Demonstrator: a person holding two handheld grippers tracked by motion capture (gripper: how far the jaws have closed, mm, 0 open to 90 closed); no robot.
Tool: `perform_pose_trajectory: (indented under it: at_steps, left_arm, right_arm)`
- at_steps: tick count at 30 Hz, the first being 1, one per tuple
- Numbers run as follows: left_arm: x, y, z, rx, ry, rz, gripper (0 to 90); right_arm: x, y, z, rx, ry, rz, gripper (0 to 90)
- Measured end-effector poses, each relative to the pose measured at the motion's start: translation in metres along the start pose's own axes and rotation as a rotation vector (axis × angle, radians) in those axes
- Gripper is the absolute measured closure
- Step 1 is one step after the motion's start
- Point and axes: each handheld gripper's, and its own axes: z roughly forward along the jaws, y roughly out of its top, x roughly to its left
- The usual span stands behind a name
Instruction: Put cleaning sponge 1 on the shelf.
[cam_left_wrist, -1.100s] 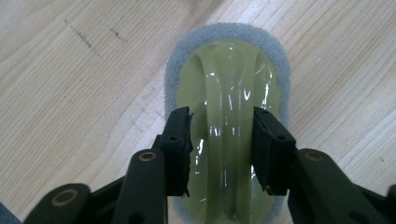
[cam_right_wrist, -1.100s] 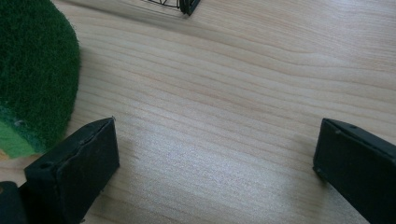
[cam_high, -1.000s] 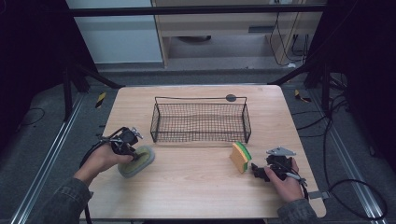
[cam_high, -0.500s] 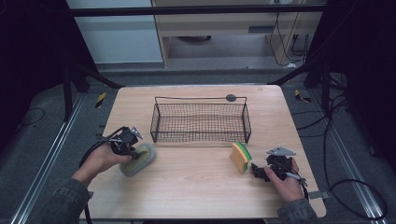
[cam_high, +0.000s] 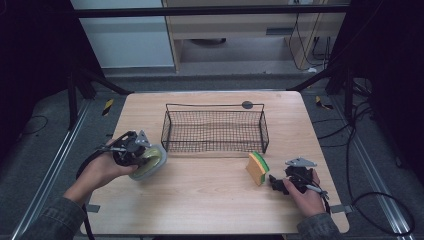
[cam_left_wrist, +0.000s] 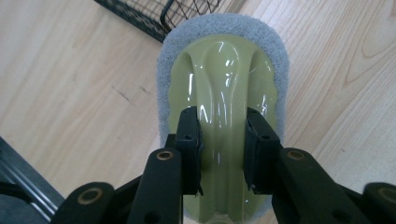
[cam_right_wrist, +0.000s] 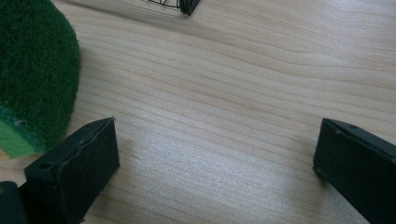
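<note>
My left gripper (cam_high: 141, 158) is shut on the pale green plastic handle of a scrubber (cam_high: 155, 160) with a grey-white pad, held tilted just above the table, left of the wire basket (cam_high: 215, 105). In the left gripper view the jaws pinch the ridge of the scrubber (cam_left_wrist: 223, 70) on both sides, and the left gripper (cam_left_wrist: 223, 135) points toward the basket corner (cam_left_wrist: 163, 18). A yellow sponge with a green scouring side (cam_high: 258, 167) stands on edge near the basket's front right. My right gripper (cam_high: 275, 183) rests on the table just right of it, open; the sponge (cam_right_wrist: 32, 70) lies outside the left jaw of the right gripper (cam_right_wrist: 215, 140).
The black wire basket stands empty at the middle of the wooden table (cam_high: 210, 205). A small dark round disc (cam_high: 247, 104) lies behind the basket's far rim. Bare wood stretches between the two hands. A corner of the basket (cam_right_wrist: 184, 5) shows ahead of the right gripper.
The left gripper has lifted the scrubber slightly and tipped it up, nearer the basket. The right gripper and the sponge have stayed put.
</note>
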Motion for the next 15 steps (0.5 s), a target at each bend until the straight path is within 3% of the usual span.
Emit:
perform_pose_trajectory:
  at_steps: [15]
  left_arm:
    - [0.001, 0.035, -0.016, -0.017, 0.074, 0.125, 70.5]
  right_arm:
    - [0.0, 0.0, 0.0, 0.001, -0.001, -0.004, 0.4]
